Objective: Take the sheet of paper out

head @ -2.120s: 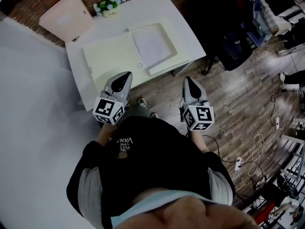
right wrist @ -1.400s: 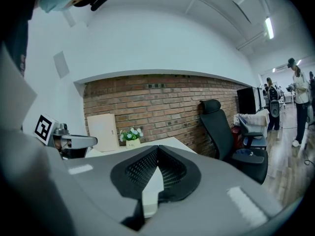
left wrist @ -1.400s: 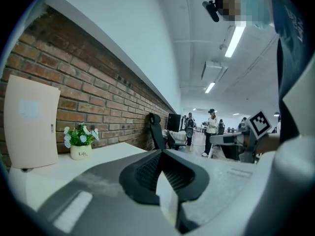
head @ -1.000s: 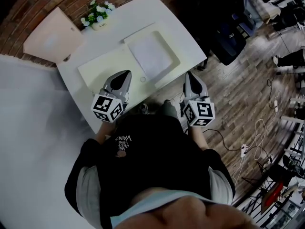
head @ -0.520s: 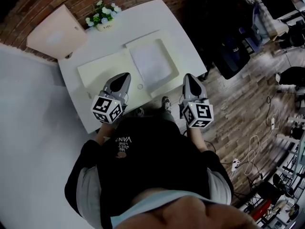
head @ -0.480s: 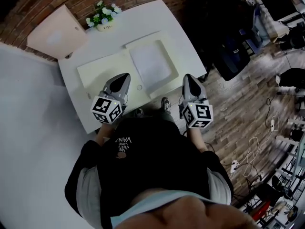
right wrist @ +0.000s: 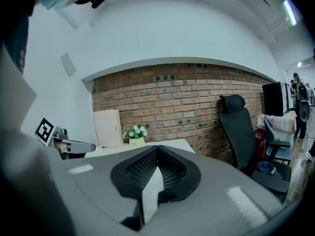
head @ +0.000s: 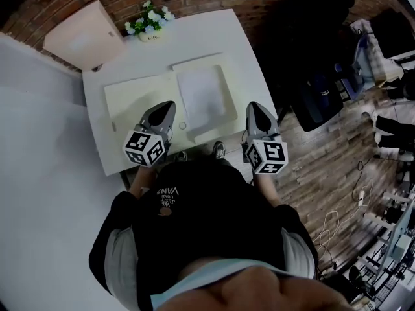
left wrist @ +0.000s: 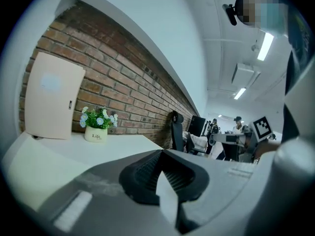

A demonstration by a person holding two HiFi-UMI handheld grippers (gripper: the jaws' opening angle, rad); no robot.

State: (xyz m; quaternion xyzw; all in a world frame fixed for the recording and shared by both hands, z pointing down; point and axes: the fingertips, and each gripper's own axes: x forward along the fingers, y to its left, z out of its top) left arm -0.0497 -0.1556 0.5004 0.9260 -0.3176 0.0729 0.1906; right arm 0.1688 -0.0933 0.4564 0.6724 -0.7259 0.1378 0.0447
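A white sheet of paper (head: 201, 96) lies in the right half of an open cream folder (head: 136, 99) on the white table (head: 214, 37). In the head view my left gripper (head: 168, 105) hangs over the table's front edge, its tip at the folder's left half. Near the table's front right corner, just right of the folder, is my right gripper (head: 254, 107). Both are shut with nothing between the jaws, as the left gripper view (left wrist: 161, 154) and the right gripper view (right wrist: 157, 149) show. Neither touches the paper.
A small flower pot (head: 149, 23) stands at the table's far edge against the brick wall (right wrist: 197, 97). A beige board (head: 83, 39) leans at the far left. A dark office chair (right wrist: 241, 127) and bags (head: 321, 96) stand to the right on the wooden floor.
The table has shifted in the head view and now lies more squarely ahead. The right gripper has moved sideways toward the table's corner. Both stay shut and empty.
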